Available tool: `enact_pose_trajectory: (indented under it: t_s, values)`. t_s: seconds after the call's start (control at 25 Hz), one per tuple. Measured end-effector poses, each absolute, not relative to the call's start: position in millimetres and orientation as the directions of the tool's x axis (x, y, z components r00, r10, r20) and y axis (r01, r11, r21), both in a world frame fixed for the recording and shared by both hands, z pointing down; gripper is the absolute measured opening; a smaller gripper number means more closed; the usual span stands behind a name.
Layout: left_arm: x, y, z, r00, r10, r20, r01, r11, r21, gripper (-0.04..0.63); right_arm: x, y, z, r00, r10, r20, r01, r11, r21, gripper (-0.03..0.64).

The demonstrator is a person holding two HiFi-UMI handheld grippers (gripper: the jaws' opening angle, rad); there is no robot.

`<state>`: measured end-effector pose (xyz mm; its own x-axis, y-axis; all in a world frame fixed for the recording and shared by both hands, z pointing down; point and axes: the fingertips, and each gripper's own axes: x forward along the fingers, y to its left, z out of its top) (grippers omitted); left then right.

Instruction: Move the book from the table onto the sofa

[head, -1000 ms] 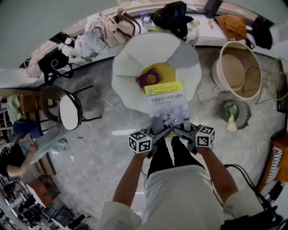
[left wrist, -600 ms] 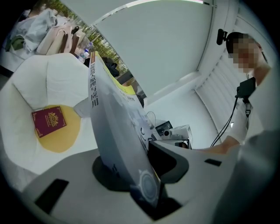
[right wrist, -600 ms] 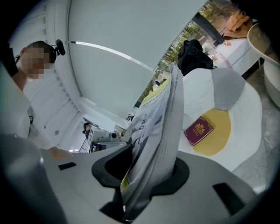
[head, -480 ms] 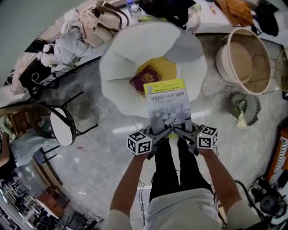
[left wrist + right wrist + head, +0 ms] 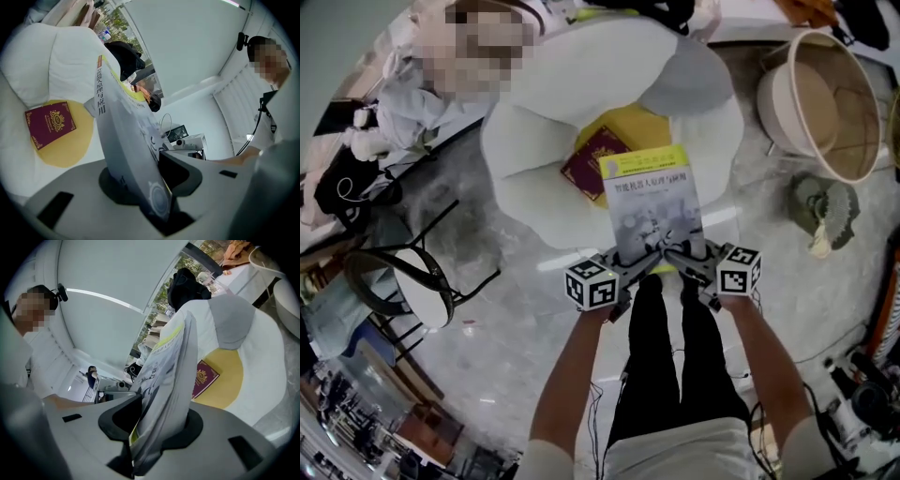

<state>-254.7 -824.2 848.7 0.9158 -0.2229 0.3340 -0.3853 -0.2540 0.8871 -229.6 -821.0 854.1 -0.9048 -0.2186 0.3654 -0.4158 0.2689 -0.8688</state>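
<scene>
A grey-white book (image 5: 654,206) with a yellow-green top band hangs level over the front edge of the white petal-shaped sofa (image 5: 534,131). My left gripper (image 5: 630,269) is shut on its near left corner and my right gripper (image 5: 682,266) on its near right corner. The left gripper view shows the book (image 5: 123,140) edge-on between the jaws, and so does the right gripper view, where the book (image 5: 164,390) stands between the grey jaws. A maroon book (image 5: 594,166) lies on the sofa's yellow seat cushion (image 5: 649,131), also visible as the maroon book (image 5: 49,123) and maroon book (image 5: 204,378).
A round black-framed side table (image 5: 403,281) stands at the left. A round beige basket (image 5: 820,103) is at the right, with a small green object (image 5: 820,208) on the floor beside it. Clothes and bags (image 5: 403,122) are piled at the far left. The floor is grey marble.
Both grippers have carried the book down and closer to the sofa. The sofa and maroon book now look larger and nearer.
</scene>
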Motion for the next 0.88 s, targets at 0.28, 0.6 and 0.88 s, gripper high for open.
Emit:
enact_pose_trajectory:
  t_s: [0.28, 0.6, 0.88]
  values:
    - [-267, -835, 889, 0.922, -0.18, 0.343, -0.378, -0.232, 0.896, 0.124, -241, -831, 895, -0.891, -0.255, 0.374, -0.428, 0.206, -0.88, 0.135]
    - [-267, -857, 928, 0.92, -0.158, 0.358, -0.385, -0.194, 0.902, 0.126, -241, -852, 933, -0.885, -0.254, 0.389, -0.439, 0.181, -0.88, 0.135]
    - [-255, -869, 974, 0.908, -0.14, 0.395, -0.412, -0.123, 0.903, 0.126, -229, -865, 978, -0.895, -0.221, 0.387, -0.422, 0.144, -0.895, 0.137]
